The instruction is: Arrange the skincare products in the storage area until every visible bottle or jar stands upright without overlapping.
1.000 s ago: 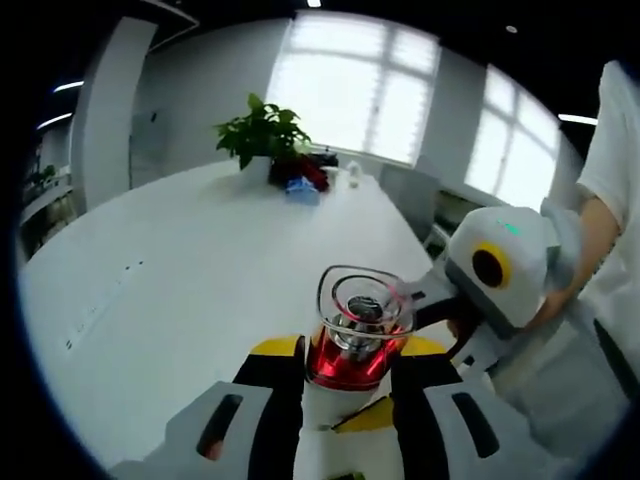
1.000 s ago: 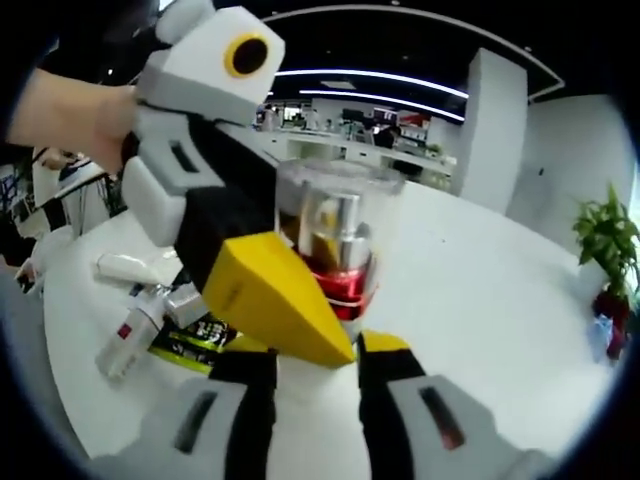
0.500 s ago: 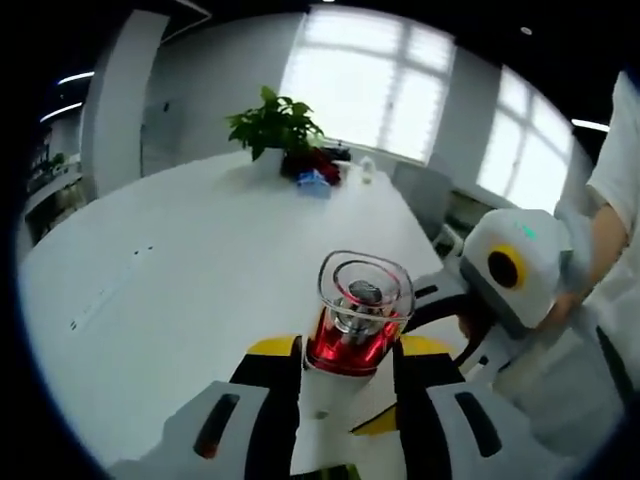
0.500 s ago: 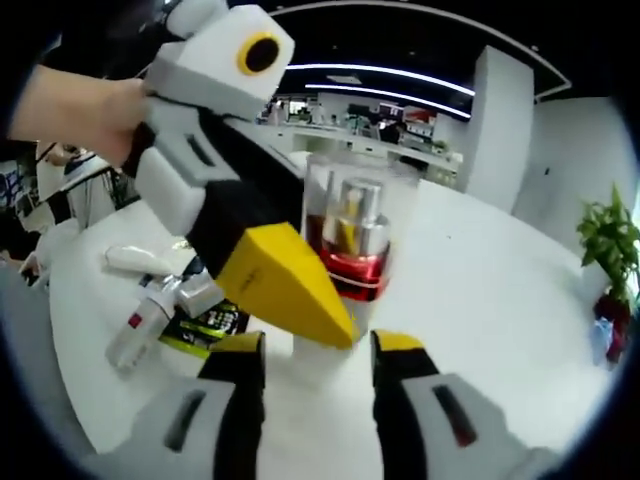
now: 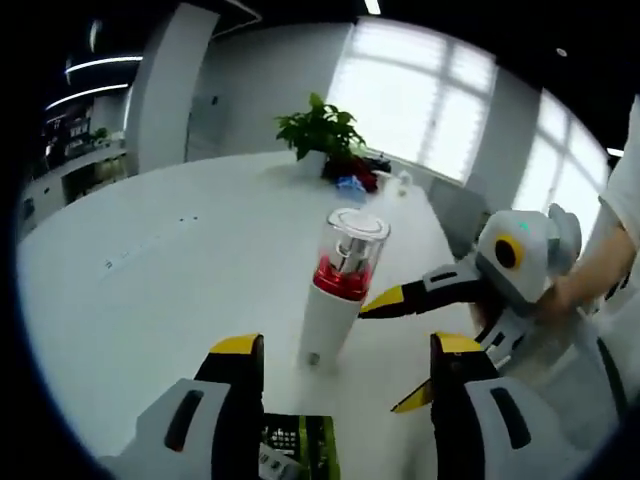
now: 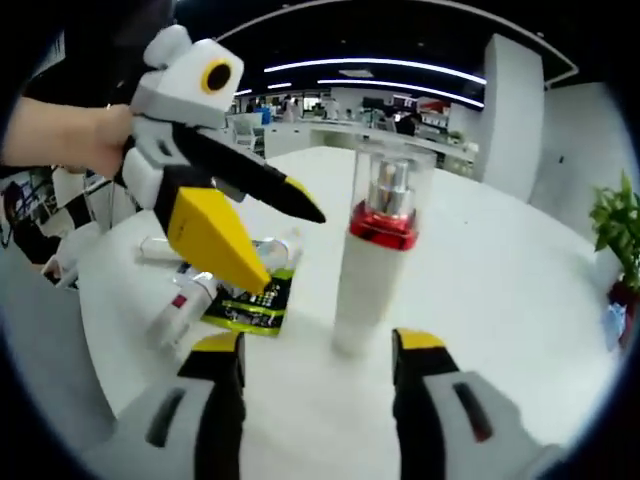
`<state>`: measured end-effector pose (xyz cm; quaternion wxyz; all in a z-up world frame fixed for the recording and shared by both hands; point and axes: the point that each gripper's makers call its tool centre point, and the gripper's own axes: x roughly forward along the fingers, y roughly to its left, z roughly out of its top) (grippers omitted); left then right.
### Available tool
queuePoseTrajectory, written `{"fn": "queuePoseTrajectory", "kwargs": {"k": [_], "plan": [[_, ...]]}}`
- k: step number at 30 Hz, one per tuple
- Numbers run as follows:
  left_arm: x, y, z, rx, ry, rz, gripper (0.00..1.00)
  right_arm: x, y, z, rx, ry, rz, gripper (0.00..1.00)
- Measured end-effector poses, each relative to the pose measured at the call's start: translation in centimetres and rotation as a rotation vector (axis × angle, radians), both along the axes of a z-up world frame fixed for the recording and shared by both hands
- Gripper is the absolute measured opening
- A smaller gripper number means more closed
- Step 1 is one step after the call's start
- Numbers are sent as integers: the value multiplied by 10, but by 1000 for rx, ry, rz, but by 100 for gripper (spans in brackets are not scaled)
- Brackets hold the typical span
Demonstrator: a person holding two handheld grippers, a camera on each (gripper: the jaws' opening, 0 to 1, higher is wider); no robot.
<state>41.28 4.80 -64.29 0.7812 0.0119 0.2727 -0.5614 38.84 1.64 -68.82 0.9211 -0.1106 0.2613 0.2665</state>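
Bottle (image 6: 372,262) stands upright on the table (image 5: 180,290), between my right gripper's (image 6: 318,345) released jaws; left gripper (image 5: 345,345) also released. I judge: withdraw straight, avoid tipping it, then address tubes (image 6: 190,300) lying beyond.

So the pump bottle (image 5: 340,290) stands upright on the worktop (image 5: 180,290), just ahead of the left claw (image 5: 345,355) and between the two claws, touching neither. In the right gripper view it's ahead of the right claw (image 6: 320,350), with a flat packet (image 6: 250,298) and lying tubes (image 6: 185,300) off to its left under the other claw. A potted plant (image 5: 322,130) sits at the far end of the worktop.
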Motion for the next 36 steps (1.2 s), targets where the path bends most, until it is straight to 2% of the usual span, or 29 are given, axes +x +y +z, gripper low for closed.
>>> {"fn": "queuePoseTrajectory", "kwargs": {"k": [8,10,12,17,23,31,36], "plan": [[-20,31,-2,27,29,98,76,-15,-3,13,73,-6,-14,67],[-22,38,4,-7,19,153,78,-19,-4,16,87,-7,-16,70],[-30,48,5,-19,47,186,80,-23,-6,21,103,-13,-19,72],[-48,69,4,14,33,222,82,-34,-7,34,134,-24,-15,77],[-63,94,11,28,7,286,85,-48,-4,46,156,-37,7,81],[-86,112,25,-6,-3,336,97,-66,-4,55,174,-40,30,83],[-99,121,29,-17,13,380,97,-76,-7,59,200,-32,27,84]]}}
